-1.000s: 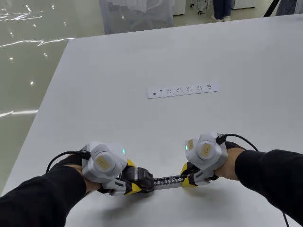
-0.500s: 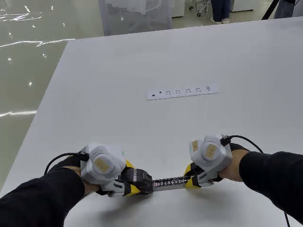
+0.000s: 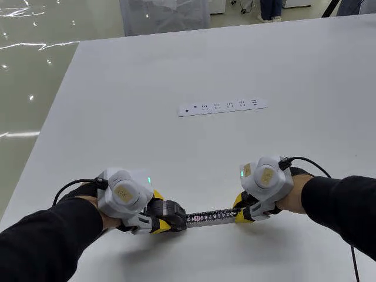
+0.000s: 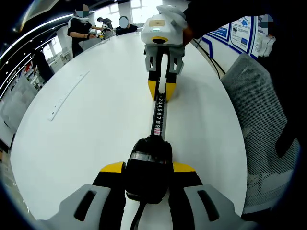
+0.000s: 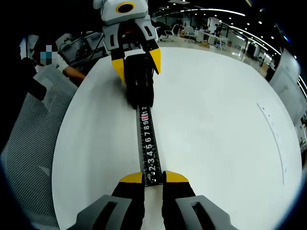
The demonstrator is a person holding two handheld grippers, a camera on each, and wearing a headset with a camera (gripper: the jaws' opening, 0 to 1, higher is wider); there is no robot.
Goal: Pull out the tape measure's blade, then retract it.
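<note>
A black tape measure case (image 3: pixel 169 215) sits low over the white table (image 3: pixel 176 64) near its front edge, with my left gripper (image 3: pixel 162 218) shut on it; in the left gripper view the case (image 4: pixel 148 167) lies between the yellow-tipped fingers (image 4: pixel 113 167). The numbered blade (image 3: pixel 211 217) runs right from the case to my right gripper (image 3: pixel 241 216), which is shut on the blade's end. In the right gripper view the blade (image 5: pixel 146 151) stretches from my right gripper (image 5: pixel 153 178) to the case (image 5: pixel 139 79). The opposite gripper (image 4: pixel 161 88) faces me in the left gripper view.
A white power strip (image 3: pixel 222 107) lies flat near the table's middle, well beyond both grippers. A black cable (image 3: pixel 305 161) trails from the right gripper, another from the left (image 3: pixel 67 189). Beyond the left table edge is shiny floor (image 3: pixel 29 70). People stand far off (image 4: pixel 84 26).
The right gripper has moved right, away from the case, and more of the blade is out between the two grippers. The left gripper and case have stayed about in place.
</note>
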